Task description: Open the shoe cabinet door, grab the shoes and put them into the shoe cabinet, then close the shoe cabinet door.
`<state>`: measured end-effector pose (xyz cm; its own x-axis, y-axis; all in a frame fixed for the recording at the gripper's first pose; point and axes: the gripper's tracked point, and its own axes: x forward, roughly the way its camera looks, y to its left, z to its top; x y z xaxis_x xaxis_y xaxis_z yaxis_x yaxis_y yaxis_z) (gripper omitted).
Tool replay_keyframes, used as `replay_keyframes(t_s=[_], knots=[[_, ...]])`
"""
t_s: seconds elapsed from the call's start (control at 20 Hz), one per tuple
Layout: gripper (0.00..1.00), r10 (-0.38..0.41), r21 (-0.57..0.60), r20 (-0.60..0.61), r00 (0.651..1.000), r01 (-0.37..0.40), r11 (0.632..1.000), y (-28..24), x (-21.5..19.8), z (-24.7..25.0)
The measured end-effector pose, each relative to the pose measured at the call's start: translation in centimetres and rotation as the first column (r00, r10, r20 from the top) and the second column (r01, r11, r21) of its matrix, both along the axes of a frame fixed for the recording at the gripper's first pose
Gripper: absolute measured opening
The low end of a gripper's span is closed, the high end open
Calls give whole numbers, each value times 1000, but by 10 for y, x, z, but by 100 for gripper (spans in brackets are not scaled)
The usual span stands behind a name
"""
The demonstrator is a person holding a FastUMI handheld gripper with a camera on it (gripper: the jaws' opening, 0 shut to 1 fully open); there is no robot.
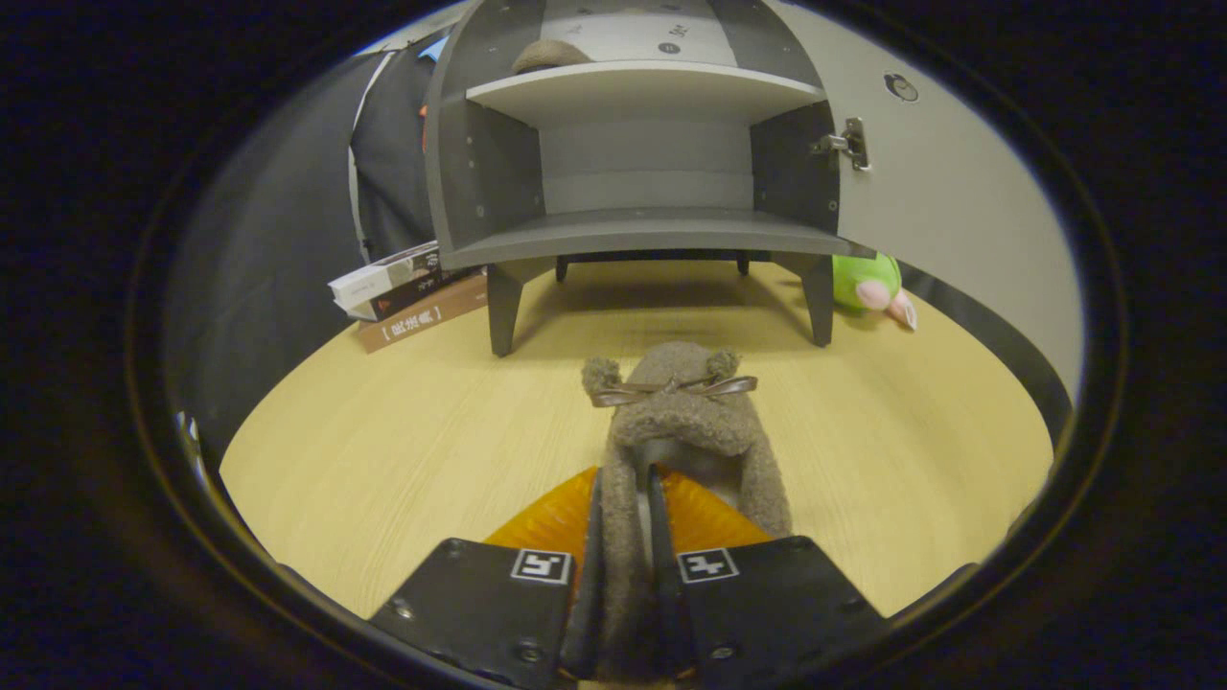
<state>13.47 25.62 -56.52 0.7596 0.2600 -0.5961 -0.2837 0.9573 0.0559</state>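
While the cabinet (637,144) stands with its door (949,192) swung wide to the right, the gripper (625,537) has its fingers (590,537) drawn close together on the heel wall of a fuzzy brown slipper (676,422), both pressing on that strip of fabric. The slipper runs straight ahead from the fingers, heel between them and toe with its little bow pointing at the cabinet, so its long axis lines up with the opening. It seems to sit on or just above the tabletop (383,450); which, I cannot tell. The lower shelf (642,230) lies directly beyond the toe and is bare, while a second brown shape, probably the other slipper (548,56), rests on the upper shelf at the left. A stack of books (403,292) lies left of the cabinet legs, and a green plush toy (868,283) sits under the open door. The coming move, I judge, is a lift and a straight push forward, toe first, onto a shelf.
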Motion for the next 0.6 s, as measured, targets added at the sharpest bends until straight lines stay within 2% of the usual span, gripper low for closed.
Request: replay_keyframes(t_s=[0.1,0.35,0.6], knots=[[14,29,29,13,999,-30,999,-1,-3,0],[13,34,45,68,997,-37,998,-11,-8,17],[13,70,79,109,992,-79,994,-4,-22,52]])
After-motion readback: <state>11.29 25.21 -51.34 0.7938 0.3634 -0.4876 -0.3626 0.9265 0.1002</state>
